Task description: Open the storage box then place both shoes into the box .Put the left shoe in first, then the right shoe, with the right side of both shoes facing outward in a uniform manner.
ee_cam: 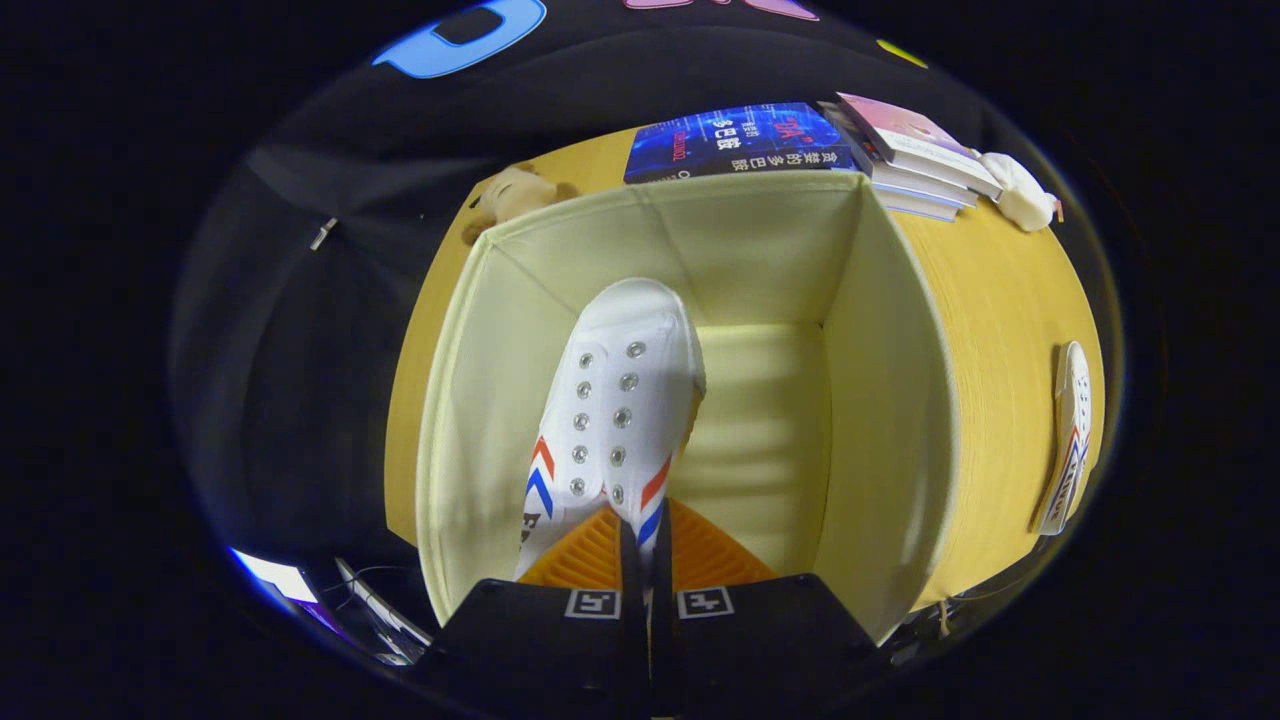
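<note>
While the gripper (640, 540) hangs over the open box (900, 400), its two orange fingers (585, 555) are clamped tight on the heel end of a white shoe (620, 400), which points toe-down into the cream interior. That shoe, with red and blue chevrons on its side and two rows of metal eyelets, sits toward the left half of the box, its toe near the back wall; whether it touches the floor yet I cannot tell. Its mate (1070, 440) lies on the wooden table (1000, 330) off to the right of the box, well apart from the fingers. Beyond the box sit a stack of books (910, 155), a blue book (735, 140), a plush toy (510, 195) and a small white toy (1020, 190).

By my reading, the box is already open and the first shoe is being set inside, so the task is about halfway. Next, the shoe wants lowering until it rests on the floor of the box, kept to the left so room remains beside it, then releasing. After that the fingers must go right for the second shoe and match its facing.
</note>
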{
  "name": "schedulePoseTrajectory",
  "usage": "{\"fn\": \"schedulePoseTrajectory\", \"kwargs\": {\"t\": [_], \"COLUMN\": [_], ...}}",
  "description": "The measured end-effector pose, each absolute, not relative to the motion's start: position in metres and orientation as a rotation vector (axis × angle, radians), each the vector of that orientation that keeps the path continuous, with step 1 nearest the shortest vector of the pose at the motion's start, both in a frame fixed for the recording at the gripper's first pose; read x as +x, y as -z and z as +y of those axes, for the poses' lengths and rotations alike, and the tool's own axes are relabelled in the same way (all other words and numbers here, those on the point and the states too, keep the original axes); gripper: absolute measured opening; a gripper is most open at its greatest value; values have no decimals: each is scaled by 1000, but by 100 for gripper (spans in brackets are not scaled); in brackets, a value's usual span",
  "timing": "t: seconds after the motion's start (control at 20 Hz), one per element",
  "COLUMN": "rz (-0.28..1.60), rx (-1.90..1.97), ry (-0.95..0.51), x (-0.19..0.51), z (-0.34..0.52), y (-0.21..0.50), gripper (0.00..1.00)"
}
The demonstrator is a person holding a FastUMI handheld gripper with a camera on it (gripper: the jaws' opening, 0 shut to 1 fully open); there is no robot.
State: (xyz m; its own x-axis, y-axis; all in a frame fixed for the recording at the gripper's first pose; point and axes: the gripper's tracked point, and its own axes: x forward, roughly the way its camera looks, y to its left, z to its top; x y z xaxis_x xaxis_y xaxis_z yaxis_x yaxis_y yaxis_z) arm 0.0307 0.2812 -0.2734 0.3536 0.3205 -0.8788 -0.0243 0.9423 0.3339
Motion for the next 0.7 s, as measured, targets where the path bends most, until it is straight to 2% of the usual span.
{"fn": "schedulePoseTrajectory", "kwargs": {"t": [0.15,0.35,0.4,0.5,0.6,0.7], "rz": [1214,1205,1179,1135,1083,1018], "rx": [237,217,223,250,270,278], "ry": [-220,-267,-282,-316,-340,-351], "x": [27,25,26,26,25,24], "z": [286,292,292,292,284,267], "y": [286,288,283,263,239,213], "gripper": [9,22,33,67,93,97]}}
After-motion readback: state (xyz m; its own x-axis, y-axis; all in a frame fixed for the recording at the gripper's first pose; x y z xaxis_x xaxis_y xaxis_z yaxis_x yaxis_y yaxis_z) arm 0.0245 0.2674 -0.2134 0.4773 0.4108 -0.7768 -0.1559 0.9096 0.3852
